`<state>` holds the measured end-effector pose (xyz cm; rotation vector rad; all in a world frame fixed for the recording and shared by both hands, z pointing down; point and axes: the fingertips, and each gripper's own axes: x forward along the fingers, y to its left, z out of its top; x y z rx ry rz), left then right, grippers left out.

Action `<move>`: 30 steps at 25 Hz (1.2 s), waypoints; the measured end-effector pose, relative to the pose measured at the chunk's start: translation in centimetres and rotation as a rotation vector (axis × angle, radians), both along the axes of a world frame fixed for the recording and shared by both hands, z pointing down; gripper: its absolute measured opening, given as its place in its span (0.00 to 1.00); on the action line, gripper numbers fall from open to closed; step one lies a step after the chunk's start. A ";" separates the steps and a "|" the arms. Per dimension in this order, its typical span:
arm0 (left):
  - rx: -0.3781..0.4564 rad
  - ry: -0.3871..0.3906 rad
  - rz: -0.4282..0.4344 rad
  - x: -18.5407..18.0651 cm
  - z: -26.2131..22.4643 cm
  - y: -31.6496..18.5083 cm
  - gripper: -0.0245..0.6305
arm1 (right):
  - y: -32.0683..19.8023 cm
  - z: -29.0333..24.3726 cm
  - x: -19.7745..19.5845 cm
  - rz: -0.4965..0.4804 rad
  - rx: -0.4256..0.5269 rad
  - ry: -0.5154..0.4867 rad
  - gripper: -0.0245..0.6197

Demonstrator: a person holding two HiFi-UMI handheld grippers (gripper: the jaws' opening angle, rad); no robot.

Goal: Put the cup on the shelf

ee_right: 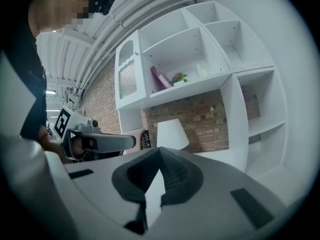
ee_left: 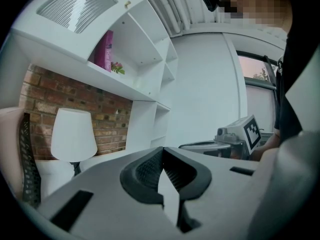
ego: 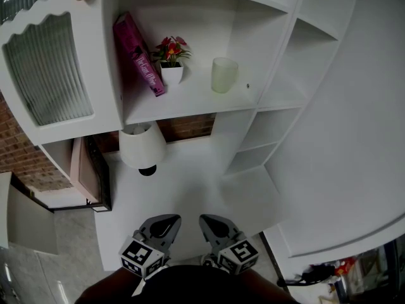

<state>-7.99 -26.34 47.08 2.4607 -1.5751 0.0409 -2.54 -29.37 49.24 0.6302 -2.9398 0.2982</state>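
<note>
A pale translucent cup (ego: 224,75) stands upright on the white shelf (ego: 190,103), right of a small potted flower (ego: 171,59). The right gripper view shows the cup (ee_right: 201,70) small and far off on the same shelf. In the left gripper view it is hidden. My left gripper (ego: 167,220) and right gripper (ego: 209,220) hang side by side low over the near edge of the white desk (ego: 196,195), far below the cup. Both are shut, tips meeting, with nothing between them (ee_left: 162,149) (ee_right: 160,149).
A pink book (ego: 138,54) leans at the shelf's left end. A white lamp (ego: 142,145) stands on the desk under the shelf. A cabinet door with ribbed glass (ego: 50,68) is at the left. Open cubbies (ego: 266,128) run down the right side. A chair (ego: 92,176) sits left of the desk.
</note>
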 end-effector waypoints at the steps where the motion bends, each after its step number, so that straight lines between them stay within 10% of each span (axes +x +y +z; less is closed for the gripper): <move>1: 0.003 -0.003 -0.001 0.0 0.0 0.0 0.04 | 0.0 -0.1 0.0 -0.002 0.005 0.001 0.04; 30: -0.009 -0.010 -0.009 0.2 0.1 -0.4 0.04 | 0.0 0.0 0.1 -0.021 -0.002 -0.003 0.04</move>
